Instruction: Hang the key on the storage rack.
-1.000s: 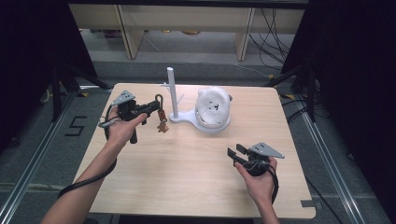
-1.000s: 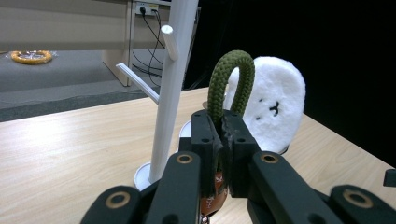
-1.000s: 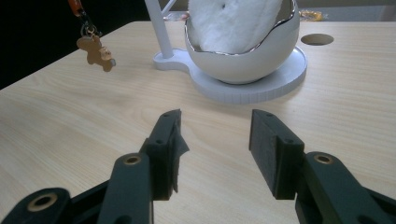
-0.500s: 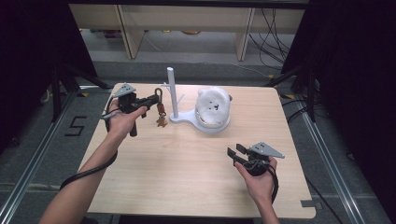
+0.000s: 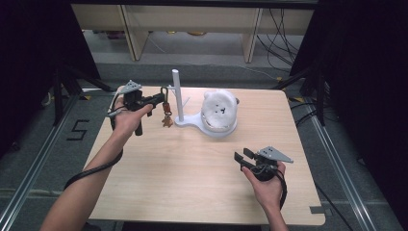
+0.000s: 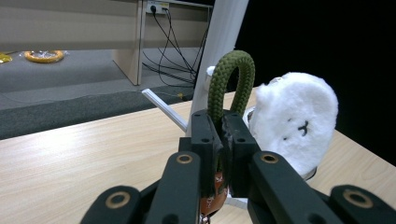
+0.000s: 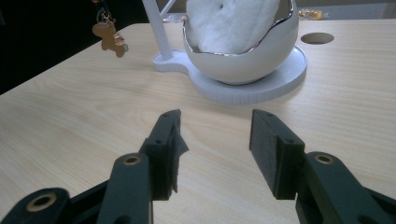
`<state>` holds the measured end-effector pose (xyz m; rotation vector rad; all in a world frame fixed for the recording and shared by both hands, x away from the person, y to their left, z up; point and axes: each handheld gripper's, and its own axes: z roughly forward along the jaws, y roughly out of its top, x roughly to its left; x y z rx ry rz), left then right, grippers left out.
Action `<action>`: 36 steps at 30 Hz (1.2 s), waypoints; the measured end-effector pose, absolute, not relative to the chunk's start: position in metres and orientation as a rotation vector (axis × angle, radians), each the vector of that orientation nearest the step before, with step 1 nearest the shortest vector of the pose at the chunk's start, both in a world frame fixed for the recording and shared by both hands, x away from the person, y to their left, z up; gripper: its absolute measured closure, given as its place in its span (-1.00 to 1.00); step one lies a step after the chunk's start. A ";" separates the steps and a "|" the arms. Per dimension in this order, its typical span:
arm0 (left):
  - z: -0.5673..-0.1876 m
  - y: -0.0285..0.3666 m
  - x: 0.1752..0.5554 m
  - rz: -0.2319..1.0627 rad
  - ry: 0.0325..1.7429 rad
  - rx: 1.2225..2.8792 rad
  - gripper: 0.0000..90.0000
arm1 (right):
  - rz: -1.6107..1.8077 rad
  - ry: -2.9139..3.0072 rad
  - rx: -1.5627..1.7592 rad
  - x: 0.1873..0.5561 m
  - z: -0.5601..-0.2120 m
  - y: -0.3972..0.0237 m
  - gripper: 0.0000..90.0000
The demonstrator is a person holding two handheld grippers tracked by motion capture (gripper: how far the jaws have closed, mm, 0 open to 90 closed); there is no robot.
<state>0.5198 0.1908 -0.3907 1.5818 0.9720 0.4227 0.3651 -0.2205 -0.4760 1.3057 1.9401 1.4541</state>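
Olive-green cord loop (image 6: 232, 79) stands up out of your left gripper (image 5: 156, 99), whose jaws are closed tight on it, with the keychain's small brown charm (image 5: 167, 121) dangling below, clear of the table (image 5: 192, 192). Take the white stand (image 5: 179, 98) as your mark: you hold the loop just beside its upright post, on the post's left, near the thin peg (image 6: 164, 110) that slants off it. On the stand's round base, to the post's right, a white bowl (image 7: 243, 56) cradles a fluffy white plush (image 5: 219, 109). Your right gripper (image 5: 246, 159) sits well in front of the stand, towards the table's near right edge, jaws spread wide with nothing between them. Bare wood lies all round it, and between it and the stand's base.
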 end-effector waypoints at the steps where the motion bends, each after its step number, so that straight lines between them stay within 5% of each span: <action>1: -0.391 0.191 0.521 0.422 0.974 1.584 0.88 | 1.450 1.939 1.294 0.366 -0.477 -0.221 0.21; 36: -0.398 0.181 0.539 0.397 1.032 1.572 0.88 | 1.455 1.937 1.311 0.365 -0.479 -0.222 0.20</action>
